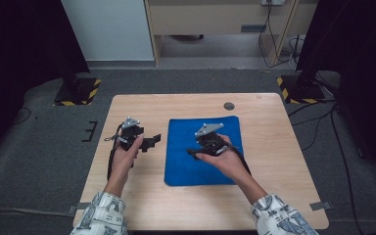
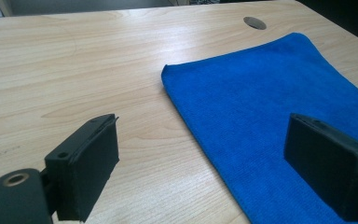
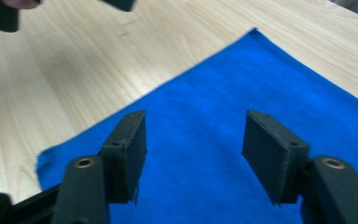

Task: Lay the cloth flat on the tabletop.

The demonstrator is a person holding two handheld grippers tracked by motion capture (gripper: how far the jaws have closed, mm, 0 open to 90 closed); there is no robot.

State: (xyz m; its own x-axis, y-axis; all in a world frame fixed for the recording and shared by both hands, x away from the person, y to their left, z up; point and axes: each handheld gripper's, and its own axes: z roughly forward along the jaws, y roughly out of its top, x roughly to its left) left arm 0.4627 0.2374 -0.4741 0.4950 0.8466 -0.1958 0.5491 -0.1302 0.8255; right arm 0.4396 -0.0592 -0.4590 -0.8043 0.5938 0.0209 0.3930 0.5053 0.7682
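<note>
Blue microfibre cloth (image 1: 203, 151) lying flat on the wooden surface (image 1: 269, 147), both hand-held grippers open and empty.

The cloth lies spread near the middle of the surface, slightly right of centre, one layer as far as can be told. It looks soft, light and limp, likely to sag and drag when lifted, so a pinch at a corner or along an edge should hold better than one in the middle. The right hand-held gripper (image 3: 193, 154) hovers above its left part, jaws apart with nothing between them. The left hand-held gripper (image 2: 205, 163) straddles the cloth's left edge (image 2: 186, 116), jaws wide and empty. Bare wood surrounds the cloth on every side, giving free room; a small round hole (image 1: 229, 105) sits behind it.
</note>
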